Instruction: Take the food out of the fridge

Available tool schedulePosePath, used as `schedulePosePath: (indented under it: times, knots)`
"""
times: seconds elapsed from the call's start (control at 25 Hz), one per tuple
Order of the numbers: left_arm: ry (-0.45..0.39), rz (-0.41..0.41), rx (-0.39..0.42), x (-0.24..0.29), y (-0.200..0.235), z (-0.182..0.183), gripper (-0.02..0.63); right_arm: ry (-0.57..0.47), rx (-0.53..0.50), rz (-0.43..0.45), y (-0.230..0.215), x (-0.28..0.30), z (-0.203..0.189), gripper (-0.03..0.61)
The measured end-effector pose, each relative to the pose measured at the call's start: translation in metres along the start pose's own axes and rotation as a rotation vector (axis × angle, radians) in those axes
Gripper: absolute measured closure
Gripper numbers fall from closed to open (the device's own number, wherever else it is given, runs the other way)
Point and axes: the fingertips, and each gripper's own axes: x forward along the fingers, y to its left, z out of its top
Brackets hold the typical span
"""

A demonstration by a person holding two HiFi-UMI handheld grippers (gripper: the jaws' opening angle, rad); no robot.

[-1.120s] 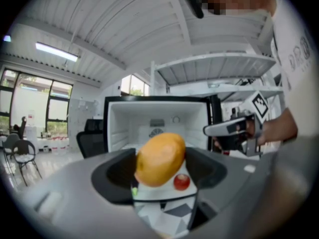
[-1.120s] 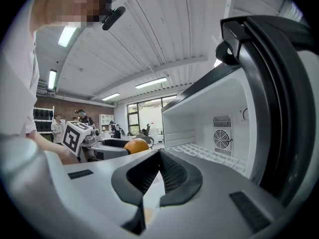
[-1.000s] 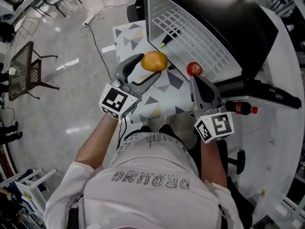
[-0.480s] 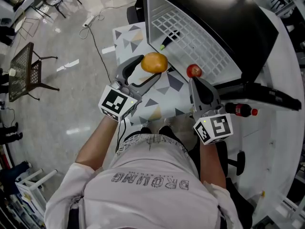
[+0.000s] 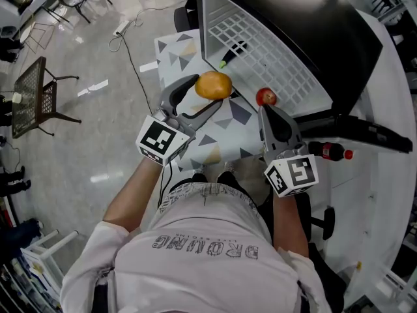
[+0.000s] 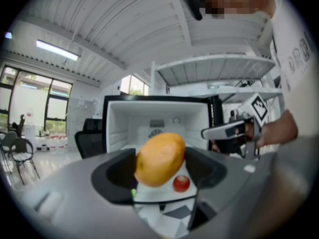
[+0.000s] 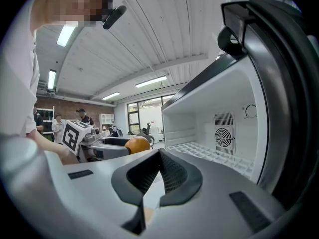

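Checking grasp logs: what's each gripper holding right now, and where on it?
Left gripper holds the orange fruit, pinched across its middle between the jaw tips. Right gripper is shut and empty.

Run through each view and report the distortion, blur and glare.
Head view: sharp and evenly lit, with pale glare patches on the glossy floor. Left gripper view: strong fisheye with dark corners; the orange fruit, close to the lens, is slightly soft, and the ceiling light is blown out. Right gripper view: the same fisheye bows the fridge walls, and the near foreground is soft.
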Motion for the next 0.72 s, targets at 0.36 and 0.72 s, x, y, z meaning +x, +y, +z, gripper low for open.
schedulePosePath:
  times: [0.36, 0.72]
  knots:
    - [-0.002, -0.01, 0.0, 0.0032, 0.0004, 0.0, 0.296, 0.006, 0.002, -0.003, -0.0013, 0.0025, -0.0028, 0.588]
    - [0.0, -0.017, -0.004, 0.0071, -0.0003, -0.0001, 0.296, 0.009, 0.005, -0.005, -0.0034, 0.0042, -0.0026, 0.588]
